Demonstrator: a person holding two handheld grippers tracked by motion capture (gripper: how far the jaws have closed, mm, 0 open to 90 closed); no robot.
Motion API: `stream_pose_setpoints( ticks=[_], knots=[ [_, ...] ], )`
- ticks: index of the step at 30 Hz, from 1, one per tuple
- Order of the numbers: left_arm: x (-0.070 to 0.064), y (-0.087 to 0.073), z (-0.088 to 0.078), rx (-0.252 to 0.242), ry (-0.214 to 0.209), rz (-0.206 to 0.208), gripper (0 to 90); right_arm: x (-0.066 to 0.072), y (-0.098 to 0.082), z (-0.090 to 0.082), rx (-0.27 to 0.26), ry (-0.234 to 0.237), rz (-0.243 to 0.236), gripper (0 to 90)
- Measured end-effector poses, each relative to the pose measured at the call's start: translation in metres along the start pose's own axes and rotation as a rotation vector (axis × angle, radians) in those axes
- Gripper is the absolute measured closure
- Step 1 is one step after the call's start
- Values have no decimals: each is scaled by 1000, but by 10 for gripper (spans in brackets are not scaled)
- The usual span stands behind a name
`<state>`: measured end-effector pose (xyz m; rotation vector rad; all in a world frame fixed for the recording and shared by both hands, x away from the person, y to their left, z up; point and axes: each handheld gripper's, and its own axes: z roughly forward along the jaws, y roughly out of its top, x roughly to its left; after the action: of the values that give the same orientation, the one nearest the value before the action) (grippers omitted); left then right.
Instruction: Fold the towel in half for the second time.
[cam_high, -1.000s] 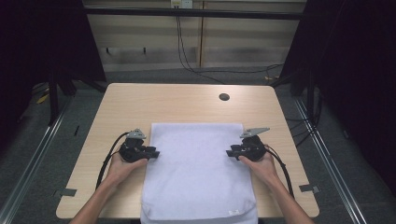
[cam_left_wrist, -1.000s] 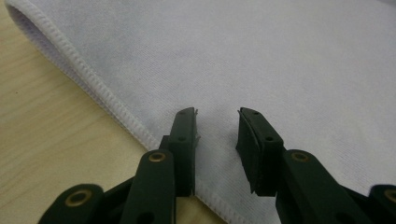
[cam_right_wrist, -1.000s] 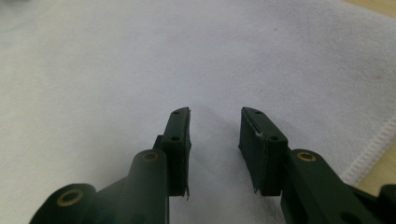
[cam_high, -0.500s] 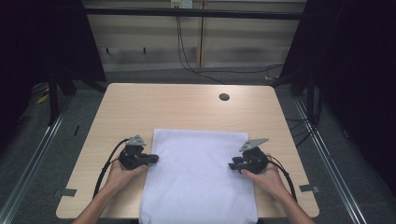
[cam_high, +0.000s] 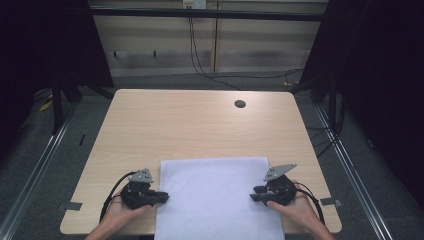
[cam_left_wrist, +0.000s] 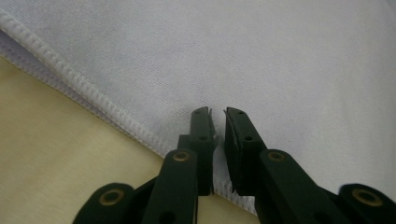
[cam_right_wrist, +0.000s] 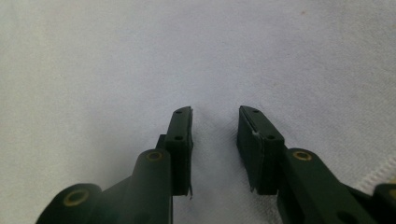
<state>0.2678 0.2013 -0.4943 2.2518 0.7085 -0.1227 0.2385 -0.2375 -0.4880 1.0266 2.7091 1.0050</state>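
The wooden worktop (cam_high: 200, 125) carries a white cloth (cam_high: 215, 195) flat at its near edge, overhanging it. The left tongs (cam_high: 162, 197), just reopened slightly, stand narrowly apart over the cloth's left hem; the right tongs (cam_high: 256, 193) stand apart over its right side.

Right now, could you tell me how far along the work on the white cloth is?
Done: the white cloth lies flat, doubled at its left hem. In hand: left claw, whose jaws have just been opening with nothing between them, and open right claw sit at its side edges. Left: any further fold.
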Motion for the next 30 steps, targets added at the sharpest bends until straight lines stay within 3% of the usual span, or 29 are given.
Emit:
stream_pose_setpoints(
  ticks=[3,5,6,7,8,9,10,11,12,13,14,15,19,21,22,23,25,26,30],
  knots=[
    [-7,-2,-3,5,2,12,788,6,-3,-3,11,12,-13,645],
    [5,8,-10,-62,15,-1,767,3,0,-5,-6,9,-8,634],
    [5,8,-10,-62,15,-1,759,3,0,-5,-6,9,-8,634],
    [19,17,-15,-107,55,-12,749,-8,7,-12,-61,-33,9,640],
    [19,17,-15,-107,55,-12,739,-8,7,-12,-61,-33,9,640],
    [35,27,-16,-115,98,-10,726,-28,16,-22,-137,-83,49,651],
    [35,27,-16,-115,98,-10,712,-35,18,-24,-152,-108,54,650],
    [53,35,-12,-119,114,-42,691,-45,21,-26,-159,-137,73,646],
    [53,35,-12,-119,114,-42,660,-45,21,-26,-159,-137,73,646],
    [69,40,-7,-106,118,-77,623,-65,25,-26,-172,-149,107,633],
    [74,41,-5,-109,142,-86,595,-73,26,-25,-186,-161,126,631],
    [80,41,-4,-114,138,-99,577,-81,26,-23,-194,-149,137,626],
    [87,45,1,-99,140,-108,524,-95,31,-14,-201,-134,152,617],
    [90,45,5,-96,145,-110,492,-102,30,-3,-168,-103,159,602],
    [90,45,5,-96,145,-110,482,-102,30,-3,-168,-103,159,602],
    [91,43,7,-87,144,-110,476,-100,30,3,-146,-145,146,581],
    [91,42,7,-90,140,-109,484,-100,30,5,-153,-140,146,576],
    [91,42,7,-87,138,-113,494,-100,30,9,-132,-169,146,554],
    [86,40,8,-81,108,-76,619,-98,27,14,-92,-179,137,557]
  ],
)
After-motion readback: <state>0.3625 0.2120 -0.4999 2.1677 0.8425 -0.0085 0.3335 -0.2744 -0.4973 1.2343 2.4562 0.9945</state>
